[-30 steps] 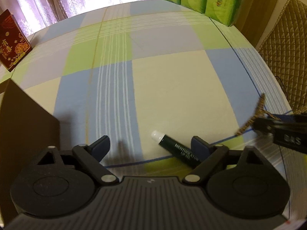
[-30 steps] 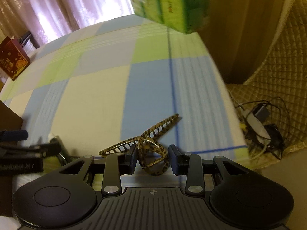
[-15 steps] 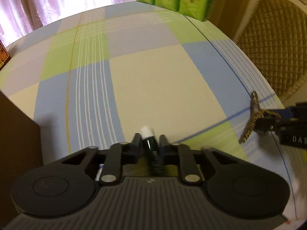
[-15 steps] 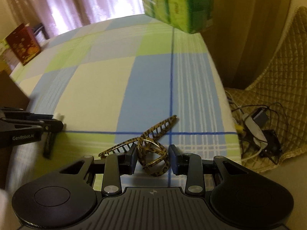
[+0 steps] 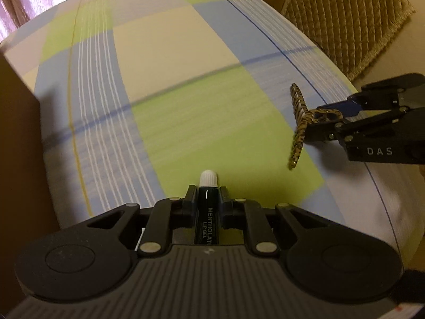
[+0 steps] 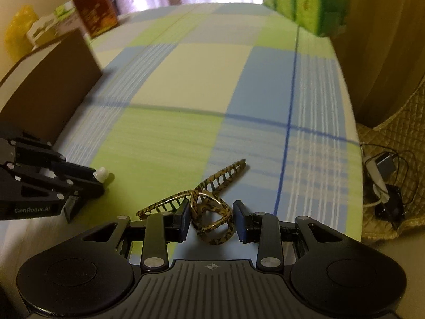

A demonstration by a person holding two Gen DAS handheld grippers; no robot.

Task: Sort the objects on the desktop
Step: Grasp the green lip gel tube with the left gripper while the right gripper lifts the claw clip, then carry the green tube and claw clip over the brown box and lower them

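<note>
Over the checked tablecloth point(image 5: 212, 122), a brown box point(image 6: 50, 90) waits at nine o'clock; right gripper point(image 6: 211, 219) clasps the leopard hair claw point(image 6: 209, 212); left gripper point(image 5: 208, 195) clenches the lip gel tube point(image 5: 208, 204); both seem lifted, neither yet sorted, I judge.

In the left wrist view we find the lip gel tube point(image 5: 208, 207) at lower centre above the tablecloth point(image 5: 186, 53), the hair claw clip point(image 5: 300, 122) at right, the cardboard box point(image 5: 16, 146) at the left edge.
</note>
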